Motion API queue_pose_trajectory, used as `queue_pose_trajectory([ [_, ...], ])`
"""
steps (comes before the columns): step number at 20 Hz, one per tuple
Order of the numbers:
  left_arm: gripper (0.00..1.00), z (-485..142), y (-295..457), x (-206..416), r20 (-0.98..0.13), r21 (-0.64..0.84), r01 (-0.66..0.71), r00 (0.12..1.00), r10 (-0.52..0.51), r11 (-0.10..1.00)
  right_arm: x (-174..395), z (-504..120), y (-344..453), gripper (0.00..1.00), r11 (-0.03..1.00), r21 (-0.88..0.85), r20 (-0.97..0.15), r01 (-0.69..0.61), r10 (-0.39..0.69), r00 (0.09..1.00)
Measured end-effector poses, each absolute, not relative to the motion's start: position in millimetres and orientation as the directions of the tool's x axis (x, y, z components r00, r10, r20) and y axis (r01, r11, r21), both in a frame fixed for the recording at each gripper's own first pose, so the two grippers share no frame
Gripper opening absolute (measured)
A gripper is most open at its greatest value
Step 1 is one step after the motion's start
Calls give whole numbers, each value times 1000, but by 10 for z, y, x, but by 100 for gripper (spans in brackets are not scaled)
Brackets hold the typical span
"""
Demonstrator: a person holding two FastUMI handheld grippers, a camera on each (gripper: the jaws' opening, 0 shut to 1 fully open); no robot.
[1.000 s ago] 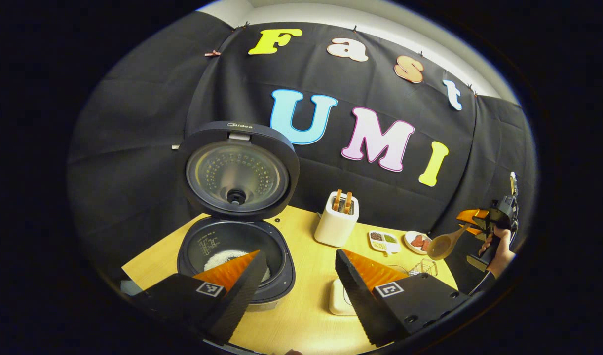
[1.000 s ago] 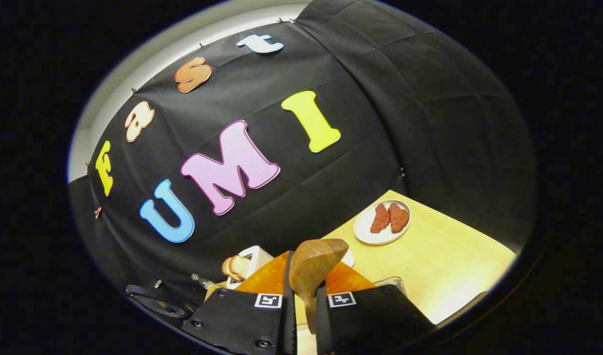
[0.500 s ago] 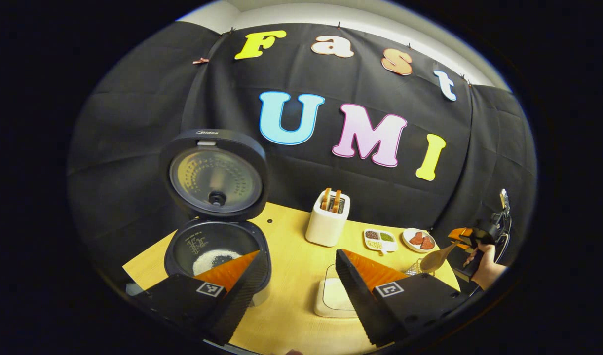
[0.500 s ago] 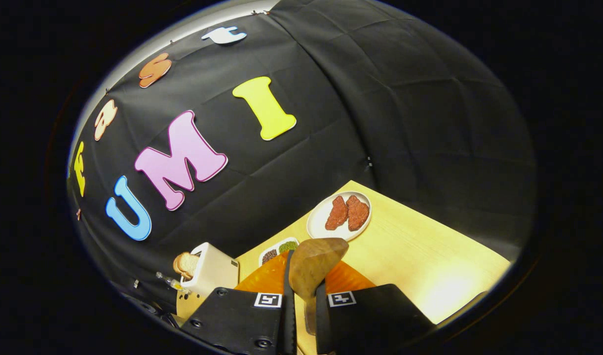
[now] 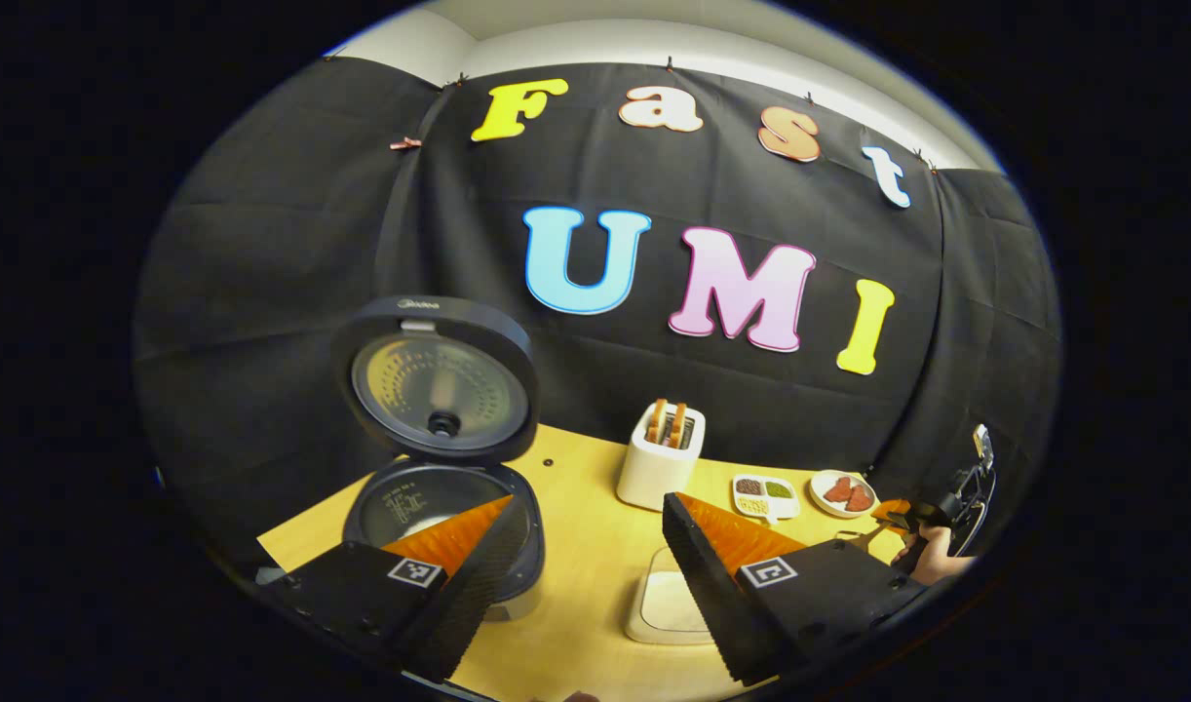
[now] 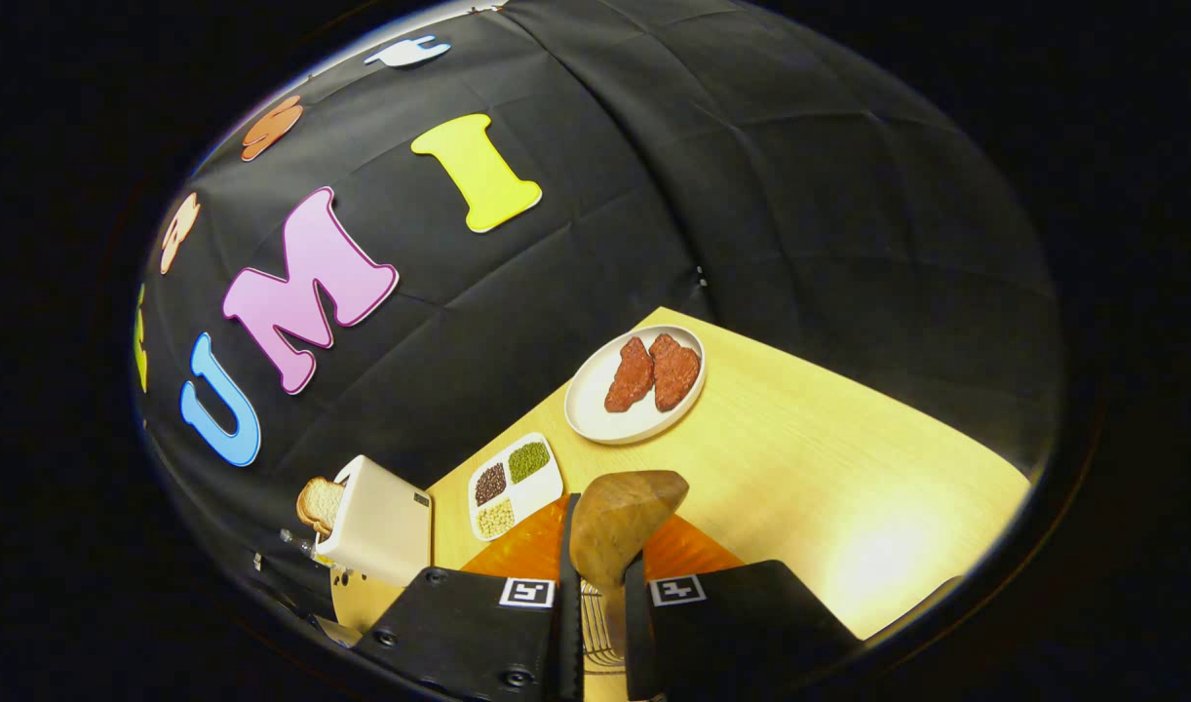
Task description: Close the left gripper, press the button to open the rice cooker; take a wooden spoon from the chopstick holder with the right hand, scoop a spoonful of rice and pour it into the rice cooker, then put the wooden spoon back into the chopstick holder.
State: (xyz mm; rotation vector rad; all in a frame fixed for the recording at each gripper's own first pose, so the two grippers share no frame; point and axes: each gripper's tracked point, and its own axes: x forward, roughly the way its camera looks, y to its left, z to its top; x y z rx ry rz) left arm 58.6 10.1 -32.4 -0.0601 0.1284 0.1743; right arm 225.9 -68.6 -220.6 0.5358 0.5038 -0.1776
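The dark rice cooker (image 5: 430, 497) stands open at the left of the table, its lid (image 5: 440, 385) upright. My left gripper (image 5: 586, 551) hovers open in front of it, with nothing between the fingers; one finger hides most of the pot. Just beyond the other finger lies a white rice container (image 5: 669, 604). My right gripper (image 6: 600, 561) is shut on the wooden spoon (image 6: 620, 517), bowl end up. A wire holder (image 6: 600, 634) shows low between its fingers. In the left gripper view the right gripper (image 5: 902, 512) sits low at the far right, held by a hand (image 5: 932, 564).
A white toaster (image 5: 659, 458) with bread stands mid-table at the back. To its right are a divided dish of grains (image 6: 513, 485) and a plate with two red meat pieces (image 6: 634, 385). Bare wooden tabletop (image 6: 849, 487) stretches right of the plate.
My right gripper has come down with the spoon toward the right end of the table. My left gripper has drawn back from the cooker, whose rice is now hidden by a finger.
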Motion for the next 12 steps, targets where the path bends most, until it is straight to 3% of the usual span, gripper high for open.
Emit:
queue_pose_trajectory([
  [5,95,22,645,616,-45,-18,-283,958,282,959,2278,-2094,-593,25,840,467,-477,276,-24,878],
  [7,95,232,828,641,11,-19,-310,950,311,950,2209,-2075,-599,45,839,462,-485,288,-34,874],
  [9,95,409,1033,683,66,-11,-335,940,335,942,2080,-1966,-558,54,860,440,-463,259,-30,886],
  [11,95,544,1233,725,105,-9,-349,932,348,937,1908,-1859,-612,100,892,377,-456,250,-57,888],
  [12,95,609,1328,751,125,-5,-356,927,354,935,1810,-1887,-613,98,900,358,-453,247,-64,889],
])
